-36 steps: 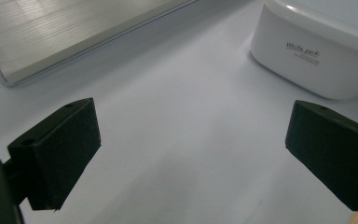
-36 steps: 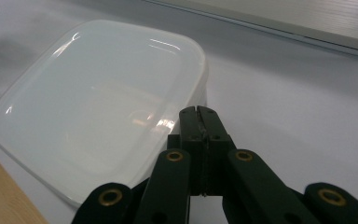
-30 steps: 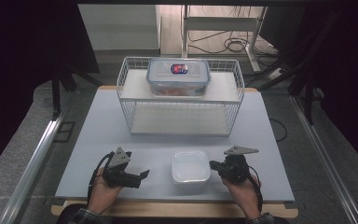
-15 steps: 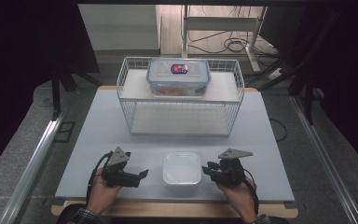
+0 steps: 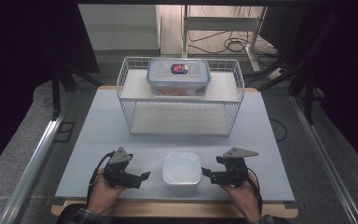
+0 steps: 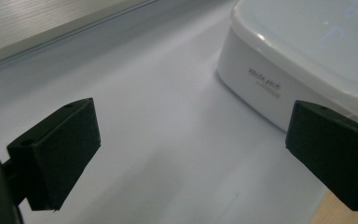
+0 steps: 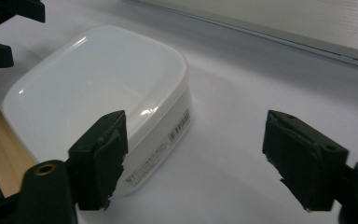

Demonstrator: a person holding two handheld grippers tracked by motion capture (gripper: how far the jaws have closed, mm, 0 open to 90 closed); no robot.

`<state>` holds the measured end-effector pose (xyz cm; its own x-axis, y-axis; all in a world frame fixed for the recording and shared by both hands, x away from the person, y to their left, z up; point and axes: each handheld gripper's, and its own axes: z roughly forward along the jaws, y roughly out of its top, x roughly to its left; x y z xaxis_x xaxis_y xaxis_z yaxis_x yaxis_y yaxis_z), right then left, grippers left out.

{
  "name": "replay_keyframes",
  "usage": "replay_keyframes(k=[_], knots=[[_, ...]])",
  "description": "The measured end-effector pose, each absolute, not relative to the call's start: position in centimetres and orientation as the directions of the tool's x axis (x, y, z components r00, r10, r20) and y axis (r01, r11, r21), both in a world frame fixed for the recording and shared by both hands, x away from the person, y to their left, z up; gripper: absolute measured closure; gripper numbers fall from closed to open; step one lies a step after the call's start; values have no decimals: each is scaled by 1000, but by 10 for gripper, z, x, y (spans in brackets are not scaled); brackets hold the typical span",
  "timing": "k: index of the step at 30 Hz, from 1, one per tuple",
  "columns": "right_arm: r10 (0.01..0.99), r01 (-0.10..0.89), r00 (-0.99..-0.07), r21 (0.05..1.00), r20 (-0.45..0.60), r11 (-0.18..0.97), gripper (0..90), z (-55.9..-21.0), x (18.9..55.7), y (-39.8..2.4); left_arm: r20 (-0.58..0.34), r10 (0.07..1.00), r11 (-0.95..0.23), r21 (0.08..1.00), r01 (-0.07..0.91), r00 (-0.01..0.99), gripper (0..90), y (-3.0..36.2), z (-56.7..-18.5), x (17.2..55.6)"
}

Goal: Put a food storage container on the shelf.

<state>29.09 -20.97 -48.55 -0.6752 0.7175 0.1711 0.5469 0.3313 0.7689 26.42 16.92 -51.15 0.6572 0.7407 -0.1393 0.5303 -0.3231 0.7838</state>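
- Table (image 5: pixel 98 140) seen from above, pale grey top, my two hand-held grippers at its near edge with a small white container between them.
- Left gripper (image 5: pixel 142 176), toward the near left corner, points right at the container. In the left gripper view its jaws stand wide apart with nothing between them; the container's corner lies just beyond the far jaw, not touching it.
- White container (image 5: pixel 182 168) sits flat and upright on the table at the middle of the near edge, lid (image 7: pixel 93 88) on. It is a squat, rounded square, so I see no clear long axis; its sides run roughly square with the table edges, and a small printed label (image 7: pixel 179 126) faces my right gripper.
- My judgement on handling: stiff plastic, light if empty, glossy and likely slippery. I would take it across two opposite flat side walls, below the lid's rim, not on the rounded corners, where pads could slide off.
- Right gripper (image 5: pixel 207 175), toward the near right corner, points left at the container. Its jaws have just been opening and now stand wide; in the right gripper view one jaw is close to the container's corner, nothing is gripped.
- Wire basket shelf (image 5: pixel 126 100) stands at the far middle of the table, well apart, with a clear lidded box (image 5: pixel 179 77) on its top.
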Motion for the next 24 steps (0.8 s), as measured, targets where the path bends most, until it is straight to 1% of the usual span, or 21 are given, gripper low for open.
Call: replay_keyframes(k=[2,8,15,18,20,24], knots=[[709,544,-682,772,178,329,174,-486,291,-209,-154,733,-317,785,533,662,30,167,-510,264],[685,524,-707,780,175,342,111,-486,289,-202,-158,719,-327,781,531,676,54,158,-509,264],[687,520,-711,771,152,368,53,-487,289,-193,-187,702,-318,781,537,687,47,145,-507,270],[693,530,-702,770,164,356,46,-486,290,-191,-195,696,-317,780,539,691,54,140,-507,273],[692,533,-703,766,165,359,46,-485,290,-189,-184,697,-327,779,535,693,63,136,-507,274],[694,532,-702,765,159,363,96,-481,289,-186,-176,694,-330,783,527,698,78,130,-506,277]])
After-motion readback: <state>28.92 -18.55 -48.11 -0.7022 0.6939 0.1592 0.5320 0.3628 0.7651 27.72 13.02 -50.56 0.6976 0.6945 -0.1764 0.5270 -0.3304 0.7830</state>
